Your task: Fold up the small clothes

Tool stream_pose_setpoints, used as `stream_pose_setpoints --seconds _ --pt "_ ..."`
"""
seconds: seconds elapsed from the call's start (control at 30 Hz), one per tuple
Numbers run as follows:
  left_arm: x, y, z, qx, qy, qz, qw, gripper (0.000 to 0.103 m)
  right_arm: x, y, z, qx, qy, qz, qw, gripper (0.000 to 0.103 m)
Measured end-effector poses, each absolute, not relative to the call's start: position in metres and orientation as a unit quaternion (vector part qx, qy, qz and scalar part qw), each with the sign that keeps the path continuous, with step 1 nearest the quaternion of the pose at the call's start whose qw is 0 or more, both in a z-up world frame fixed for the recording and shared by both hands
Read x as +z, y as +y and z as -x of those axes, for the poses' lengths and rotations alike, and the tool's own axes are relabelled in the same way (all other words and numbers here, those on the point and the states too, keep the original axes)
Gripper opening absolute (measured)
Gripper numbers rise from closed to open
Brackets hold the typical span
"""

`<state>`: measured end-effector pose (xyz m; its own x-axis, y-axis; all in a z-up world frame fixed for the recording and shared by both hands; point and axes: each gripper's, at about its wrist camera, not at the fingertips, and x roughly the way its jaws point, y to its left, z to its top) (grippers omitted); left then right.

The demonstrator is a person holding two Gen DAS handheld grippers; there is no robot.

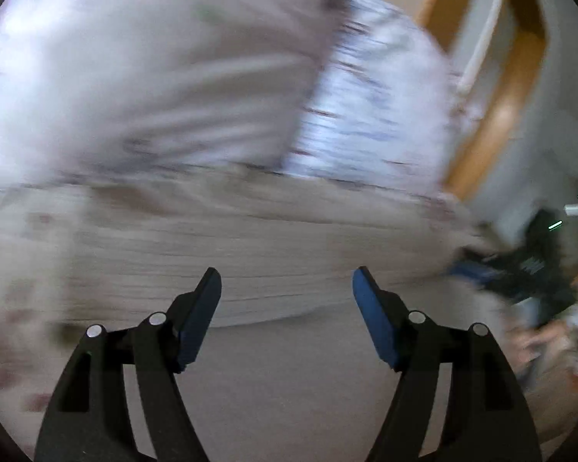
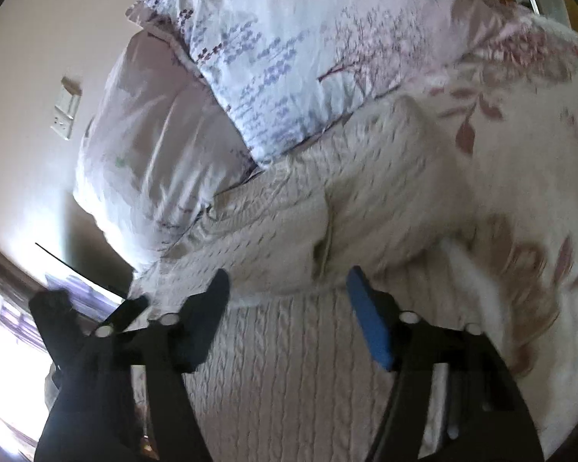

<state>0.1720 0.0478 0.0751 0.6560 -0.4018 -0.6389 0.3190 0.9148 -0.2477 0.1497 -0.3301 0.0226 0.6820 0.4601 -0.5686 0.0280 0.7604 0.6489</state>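
Observation:
My left gripper (image 1: 287, 281) is open and empty above a cream quilted bedspread (image 1: 212, 246); the view is motion-blurred. My right gripper (image 2: 287, 281) is open and empty over the same cream cable-pattern bedspread (image 2: 289, 365), just short of a raised fold in it (image 2: 320, 238). A dark garment (image 2: 69, 346) hangs or lies at the lower left of the right wrist view, beside the left finger. The other gripper (image 1: 528, 269) shows as a dark blur at the right of the left wrist view. No small garment is clearly visible between either gripper's fingers.
Two pillows lie at the head of the bed: a pale lilac one (image 2: 146, 161) and a floral-print one (image 2: 273, 50). A floral blanket (image 2: 520, 123) lies to the right. A wall with a switch plate (image 2: 67, 107) and a wooden door frame (image 1: 497, 115) border the bed.

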Motion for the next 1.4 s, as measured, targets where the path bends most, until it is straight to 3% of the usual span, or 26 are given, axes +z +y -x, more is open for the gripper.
stream_pose_setpoints --seconds 0.33,0.4,0.5,0.77,0.93,1.27,1.33,1.4 --pt "0.037 0.133 -0.174 -0.036 0.407 -0.016 0.913 0.064 -0.004 -0.303 -0.193 0.106 0.444 -0.265 0.849 0.042" --pt "0.031 0.132 -0.175 -0.037 0.414 -0.022 0.909 0.064 -0.004 -0.296 -0.193 0.107 0.444 -0.247 0.855 0.022" --pt "0.02 0.127 -0.18 -0.038 0.421 -0.031 0.906 0.063 0.002 -0.285 -0.195 0.116 0.437 -0.221 0.864 0.01" --pt "0.01 0.123 -0.18 -0.036 0.427 -0.026 0.903 0.063 0.068 -0.266 -0.177 0.083 0.282 -0.101 0.951 0.009" --pt "0.009 0.124 -0.181 -0.037 0.431 -0.02 0.901 0.063 0.015 -0.281 -0.209 0.029 0.389 -0.108 0.915 0.009" --pt "0.008 0.13 -0.183 -0.043 0.437 0.004 0.898 0.064 -0.004 -0.283 -0.218 0.019 0.413 -0.125 0.902 0.01" --pt "0.009 0.133 -0.181 -0.044 0.438 0.016 0.898 0.07 -0.004 -0.286 -0.218 0.024 0.417 -0.134 0.899 0.014" --pt "0.01 0.134 -0.177 -0.051 0.44 0.028 0.896 0.073 0.001 -0.295 -0.211 0.034 0.419 -0.161 0.893 0.036"
